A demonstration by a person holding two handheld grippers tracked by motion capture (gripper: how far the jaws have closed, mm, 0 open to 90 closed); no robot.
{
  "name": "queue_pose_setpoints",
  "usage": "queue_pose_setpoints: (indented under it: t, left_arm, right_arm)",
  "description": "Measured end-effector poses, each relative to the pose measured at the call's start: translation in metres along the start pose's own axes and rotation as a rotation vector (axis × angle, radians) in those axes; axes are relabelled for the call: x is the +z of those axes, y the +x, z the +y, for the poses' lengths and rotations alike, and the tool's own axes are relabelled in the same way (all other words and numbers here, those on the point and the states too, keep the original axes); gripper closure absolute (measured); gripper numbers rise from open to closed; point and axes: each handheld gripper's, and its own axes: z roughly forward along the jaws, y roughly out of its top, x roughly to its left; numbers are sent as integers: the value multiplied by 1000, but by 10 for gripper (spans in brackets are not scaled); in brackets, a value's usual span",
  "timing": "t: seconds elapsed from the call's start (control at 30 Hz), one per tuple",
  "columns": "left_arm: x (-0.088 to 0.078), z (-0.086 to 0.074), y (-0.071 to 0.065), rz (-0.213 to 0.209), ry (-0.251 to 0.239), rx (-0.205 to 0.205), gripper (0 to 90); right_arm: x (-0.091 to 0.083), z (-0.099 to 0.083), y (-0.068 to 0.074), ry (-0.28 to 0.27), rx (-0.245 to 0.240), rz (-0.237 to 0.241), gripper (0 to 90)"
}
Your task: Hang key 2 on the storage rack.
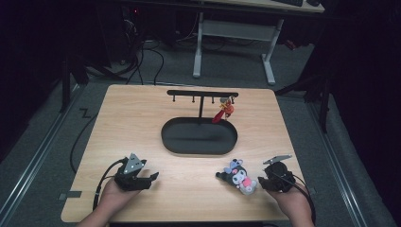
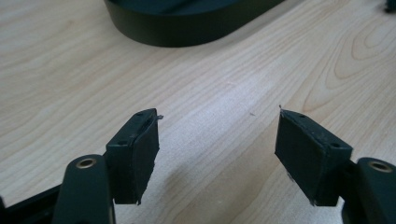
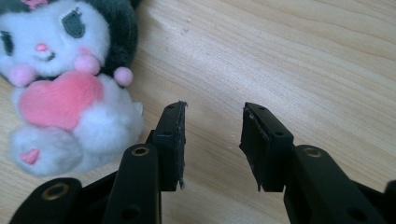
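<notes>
A plush toy (image 1: pixel 239 176) with black ears, a white face and a pink heart lies on the wooden table (image 1: pixel 132 118) near its front right. My right gripper (image 1: pixel 263 182) rests just right of it, open, with bare wood between its jaws. In the right gripper view the plush toy (image 3: pixel 65 93) lies left of the right gripper (image 3: pixel 212 137), apart from the pads. My left gripper (image 1: pixel 151 178) sits at the front left, open and holding nothing; in the left gripper view the left gripper (image 2: pixel 217 149) has bare table between its jaws.
A black oval tray (image 1: pixel 166 138) lies mid-table, and its wall (image 2: pixel 187 28) appears ahead of the left gripper. Behind it stands a black hook rack (image 1: pixel 202 94) with a small red figure (image 1: pixel 225 110) hanging at its right end. A desk frame (image 1: pixel 234 33) stands beyond the table.
</notes>
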Motion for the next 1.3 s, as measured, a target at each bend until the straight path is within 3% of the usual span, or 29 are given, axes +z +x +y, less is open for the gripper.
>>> queue_pose_setpoints:
  t: [0.1,0.3,0.6,0.77,0.87,1.03,1.17,1.3]
  left_arm:
    - [-3,1,0,-7,-12,-12,306]
    - [-9,1,-1,-7,-23,-5,302]
    - [-8,2,-6,-6,-15,7,301]
    - [-5,4,-9,-15,-8,28,300]
    - [-3,4,-9,-21,-9,24,300]
    - [-2,4,-11,-27,1,38,300]
    - [-3,4,-12,-30,5,47,295]
    - [-3,5,-10,-35,-1,31,295]
  right_arm:
    - [4,5,1,53,-20,-24,591]
    - [7,9,-1,120,-35,-27,565]
    - [-3,12,4,159,-74,-11,488]
    - [-14,17,6,161,-63,6,438]
    - [-20,20,5,141,-54,46,397]
    - [-30,24,8,104,-28,65,356]
    - [-32,26,19,91,-27,108,298]
    - [-22,30,34,122,-45,142,237]
